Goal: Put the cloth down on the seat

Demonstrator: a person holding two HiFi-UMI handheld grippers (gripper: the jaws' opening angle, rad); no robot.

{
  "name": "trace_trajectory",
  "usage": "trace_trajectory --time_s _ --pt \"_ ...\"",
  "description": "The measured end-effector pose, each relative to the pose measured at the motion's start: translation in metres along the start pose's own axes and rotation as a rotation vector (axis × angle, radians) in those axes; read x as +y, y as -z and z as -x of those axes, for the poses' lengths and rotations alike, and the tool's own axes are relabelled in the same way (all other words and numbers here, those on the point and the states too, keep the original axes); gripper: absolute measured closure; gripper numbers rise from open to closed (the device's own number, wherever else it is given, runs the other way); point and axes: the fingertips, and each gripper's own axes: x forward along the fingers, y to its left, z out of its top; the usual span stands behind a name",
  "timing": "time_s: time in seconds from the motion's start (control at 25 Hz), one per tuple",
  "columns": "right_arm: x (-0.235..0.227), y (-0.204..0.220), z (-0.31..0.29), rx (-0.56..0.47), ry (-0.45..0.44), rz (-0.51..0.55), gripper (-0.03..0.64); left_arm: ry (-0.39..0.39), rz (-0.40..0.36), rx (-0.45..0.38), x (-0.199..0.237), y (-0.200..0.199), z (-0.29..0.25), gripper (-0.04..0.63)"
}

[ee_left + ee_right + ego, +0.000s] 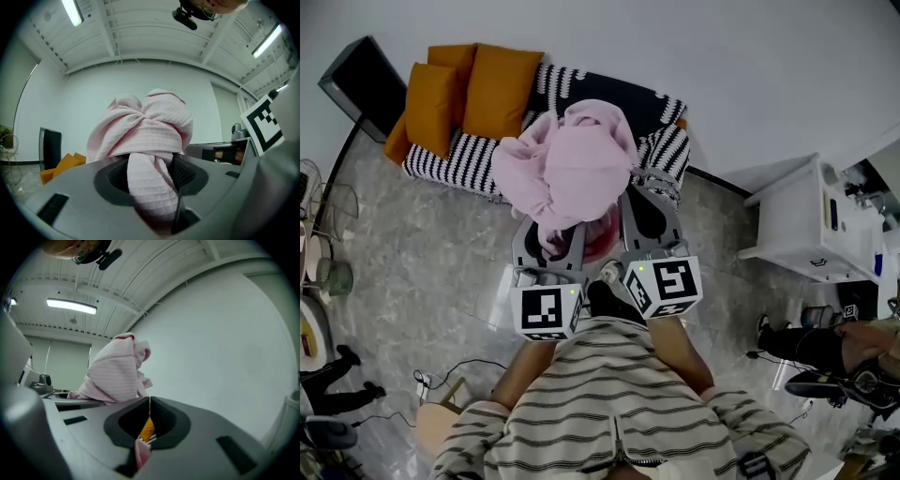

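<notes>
Holding the pink cloth (567, 169) bunched over the striped seat (455, 161) beside orange cushions (473, 89), left gripper (152, 187) clamped on a thick fold, right gripper (149, 420) pinched together on a thin edge.

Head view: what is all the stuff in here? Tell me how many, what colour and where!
pink cloth: one, pink, bunched up, held by the grippers in front of the seat
seat: one, black-and-white striped cover, against the wall
cushions: at least two, orange, at the seat's end on the view's left
cabinet: one, white, on the view's right
panel: one, black, by the wall at upper left
floor: grey, marbled, around the seat
left gripper: one, grey, shut on the pink cloth
right gripper: one, grey, jaws nearly together on a small bit of pink cloth
striped top: one, pale with dark stripes, on the person, bottom of view
</notes>
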Motion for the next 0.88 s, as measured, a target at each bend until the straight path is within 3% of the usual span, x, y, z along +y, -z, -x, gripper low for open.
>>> trace_trajectory --time_s 0.52,0.88 --pt "-0.091 0.0 -0.106 -0.022 -0.004 -0.012 0.603 0.007 -0.04 0.012 0.01 0.004 -0.145 0.382" --pt "-0.135 0.011 -0.144 -0.004 -0.004 -0.028 0.603 0.001 -0.048 0.047 0.012 0.017 -0.206 0.382"
